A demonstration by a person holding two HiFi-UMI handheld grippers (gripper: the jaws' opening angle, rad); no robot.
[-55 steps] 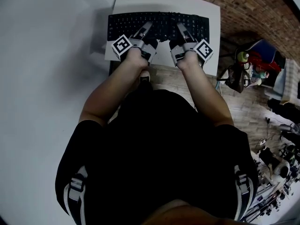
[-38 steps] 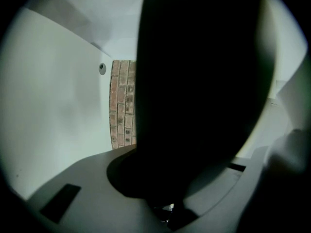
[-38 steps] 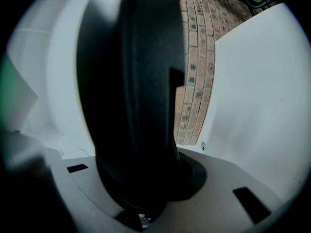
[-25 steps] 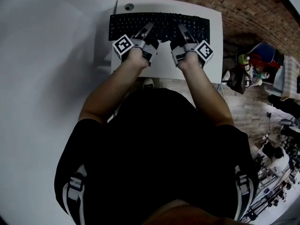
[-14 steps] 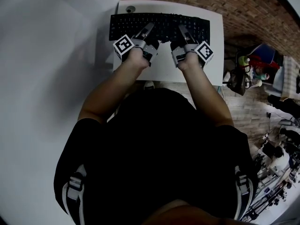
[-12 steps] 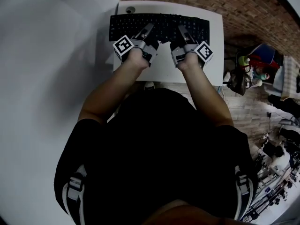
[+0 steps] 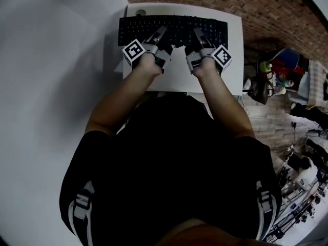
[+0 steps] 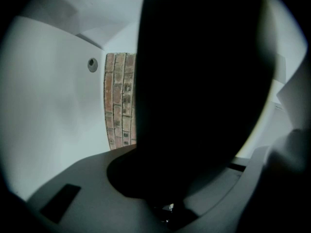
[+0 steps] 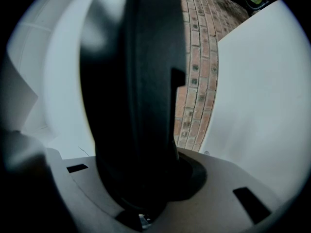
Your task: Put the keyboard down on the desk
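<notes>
I have the keyboard (image 7: pixel 172 28) over the far part of the desk (image 7: pixel 177 73), its long axis running side to side along the desk's far edge, key face up toward the head camera. Its left end pokes just past the desk's left edge; its right end stops short of the desk's right edge.

The left gripper (image 7: pixel 160 35) is clamped on the near edge of the keyboard left of the middle, and the right gripper (image 7: pixel 197 34) is clamped on the same edge right of the middle. In each gripper view a black slab fills the space between the jaws, so both are gripping it.

From the head view I cannot tell whether the keyboard rests on the desk or hangs just above it. The jaws cover some keys, and the key legends are too small to read. A round hole (image 7: pixel 139 13) sits at the desk's far left corner, partly cut off by the keyboard. Beyond the desk lies a brick floor (image 7: pixel 266 9). My torso hides the desk's near edge.
</notes>
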